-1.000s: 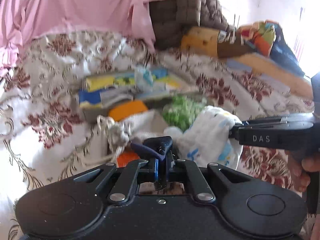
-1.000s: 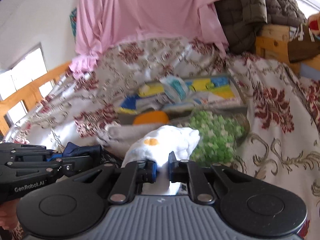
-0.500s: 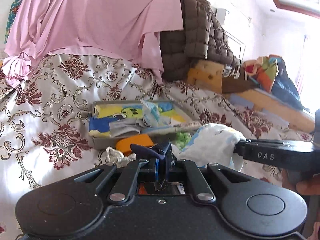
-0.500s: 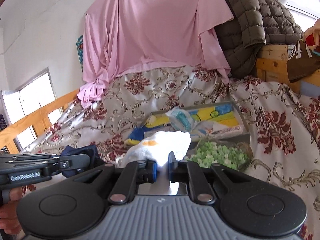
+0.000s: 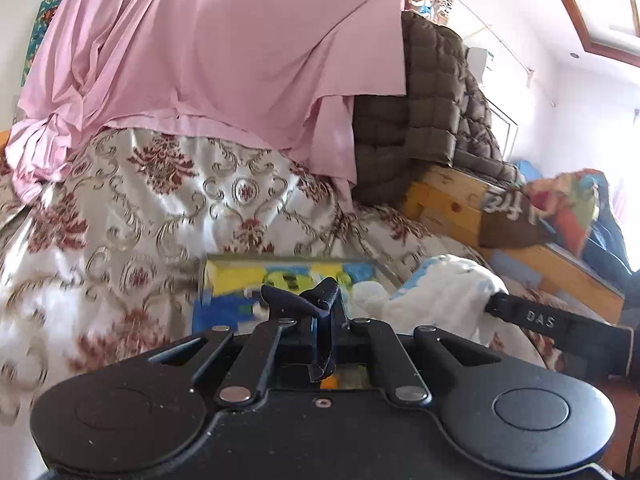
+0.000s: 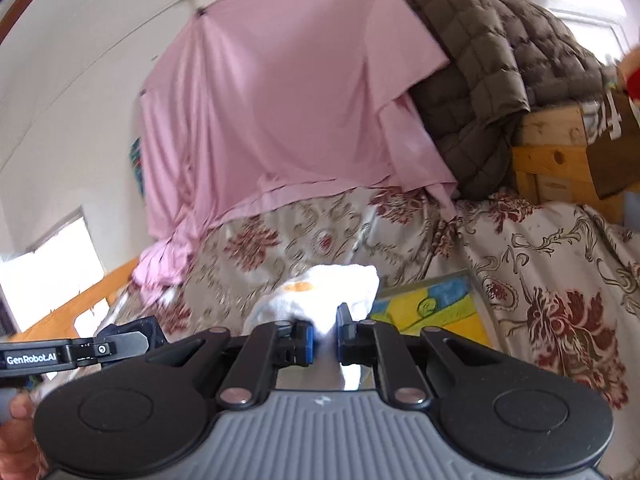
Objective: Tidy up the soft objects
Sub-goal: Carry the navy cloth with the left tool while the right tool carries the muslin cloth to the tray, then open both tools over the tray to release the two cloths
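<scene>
Left gripper [image 5: 325,322] clamped on a dark navy cloth [image 5: 304,300], folds bunched above the pinched fingers. Right gripper [image 6: 325,330] clenched around a white towel [image 6: 320,296] with an orange patch, lifted clear of the bedding; same towel [image 5: 436,296] seen just beside the navy cloth in the left view, apart from it. Beyond both, a shallow tray [image 5: 208,276] lined yellow and blue, resting on a floral satin bedspread [image 5: 140,216]; contents blurred, possibly more cloths. Farther back, a pink sheet [image 5: 224,52] draped down onto the bedspread, beside a brown quilted jacket [image 5: 432,112] hung over a wooden frame [image 5: 444,200].
</scene>
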Demonstrator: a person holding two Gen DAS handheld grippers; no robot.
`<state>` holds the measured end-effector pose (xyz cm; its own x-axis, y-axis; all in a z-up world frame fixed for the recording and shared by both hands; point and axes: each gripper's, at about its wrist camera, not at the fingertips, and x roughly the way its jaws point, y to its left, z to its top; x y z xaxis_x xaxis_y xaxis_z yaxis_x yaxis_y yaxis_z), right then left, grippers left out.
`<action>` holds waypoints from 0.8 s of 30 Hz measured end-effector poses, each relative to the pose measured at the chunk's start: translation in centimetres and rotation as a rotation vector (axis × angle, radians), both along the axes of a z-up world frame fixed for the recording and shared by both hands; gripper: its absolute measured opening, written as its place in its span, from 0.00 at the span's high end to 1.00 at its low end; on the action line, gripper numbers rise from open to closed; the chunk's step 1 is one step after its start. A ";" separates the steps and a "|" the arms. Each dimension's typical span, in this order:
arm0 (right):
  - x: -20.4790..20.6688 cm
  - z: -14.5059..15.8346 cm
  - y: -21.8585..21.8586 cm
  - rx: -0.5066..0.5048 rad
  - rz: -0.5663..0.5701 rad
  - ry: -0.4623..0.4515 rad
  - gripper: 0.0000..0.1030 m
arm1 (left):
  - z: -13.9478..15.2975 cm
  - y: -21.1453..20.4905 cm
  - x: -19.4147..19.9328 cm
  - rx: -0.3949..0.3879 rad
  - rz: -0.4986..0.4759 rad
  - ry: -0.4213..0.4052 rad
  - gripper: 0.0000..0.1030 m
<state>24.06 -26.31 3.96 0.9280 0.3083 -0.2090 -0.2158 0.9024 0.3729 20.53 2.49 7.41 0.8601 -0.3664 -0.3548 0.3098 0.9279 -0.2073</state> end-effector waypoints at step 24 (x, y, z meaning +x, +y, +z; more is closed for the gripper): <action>11.8 -7.8 -5.5 0.202 -0.155 0.379 0.82 | -6.4 -8.8 18.4 0.018 0.057 0.183 0.94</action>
